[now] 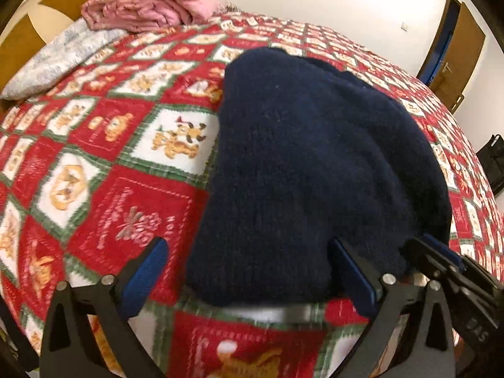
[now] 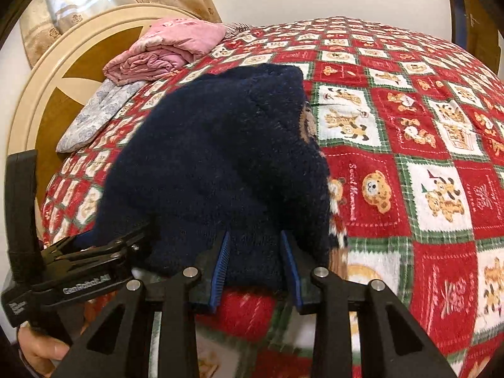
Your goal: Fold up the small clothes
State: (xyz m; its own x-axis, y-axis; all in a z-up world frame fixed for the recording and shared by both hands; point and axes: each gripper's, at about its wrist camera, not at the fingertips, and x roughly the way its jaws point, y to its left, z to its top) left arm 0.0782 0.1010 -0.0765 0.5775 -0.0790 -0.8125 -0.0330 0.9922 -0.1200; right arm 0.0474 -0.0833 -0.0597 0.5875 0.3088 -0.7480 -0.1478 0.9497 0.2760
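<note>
A dark navy knitted sweater [image 1: 308,163] lies folded in a thick bundle on the red, white and green patterned bedspread [image 1: 104,132]. My left gripper [image 1: 249,271] is open wide, its blue pads on either side of the sweater's near edge. In the right wrist view the sweater [image 2: 220,163] fills the centre, with a patterned cuff showing at its right side. My right gripper [image 2: 256,261] has its pads closed in on the near edge of the sweater. The left gripper [image 2: 94,252] shows at the lower left there, and the right gripper [image 1: 441,261] shows at the lower right in the left wrist view.
A folded pink blanket [image 1: 148,3] and a pale grey pillow [image 1: 63,53] lie at the head of the bed by the round wooden headboard [image 2: 56,72]. A brown door [image 1: 453,47] stands in the far wall. A black bag [image 1: 494,160] sits at the right.
</note>
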